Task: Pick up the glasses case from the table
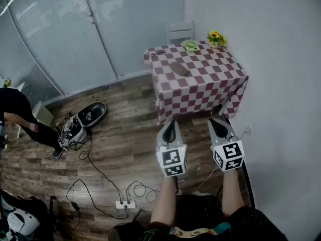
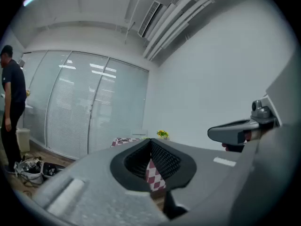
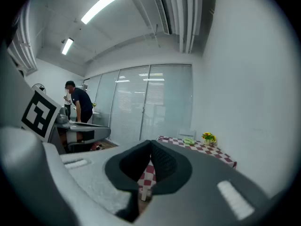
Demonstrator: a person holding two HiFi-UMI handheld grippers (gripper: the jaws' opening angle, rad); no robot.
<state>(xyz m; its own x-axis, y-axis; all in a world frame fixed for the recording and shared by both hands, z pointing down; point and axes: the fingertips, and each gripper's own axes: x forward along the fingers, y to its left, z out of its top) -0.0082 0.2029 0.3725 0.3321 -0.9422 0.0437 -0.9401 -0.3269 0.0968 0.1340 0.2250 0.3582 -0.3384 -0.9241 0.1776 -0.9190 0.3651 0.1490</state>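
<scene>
My left claw [image 1: 170,128] and right claw [image 1: 218,124] sit closed, empty, short of the table [image 1: 210,92]; the glasses case [image 1: 179,68] mid-table looks light, stiff: pinch across its middle

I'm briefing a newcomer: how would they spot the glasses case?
Find the table with the red-and-white checked cloth by the white wall. The glasses case lies near its middle: a dark oblong, unlike the green item and yellow flowers at the far edge.

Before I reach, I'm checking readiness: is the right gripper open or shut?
Shut: on the right gripper the jaws meet at their tips, nothing between them.
</scene>
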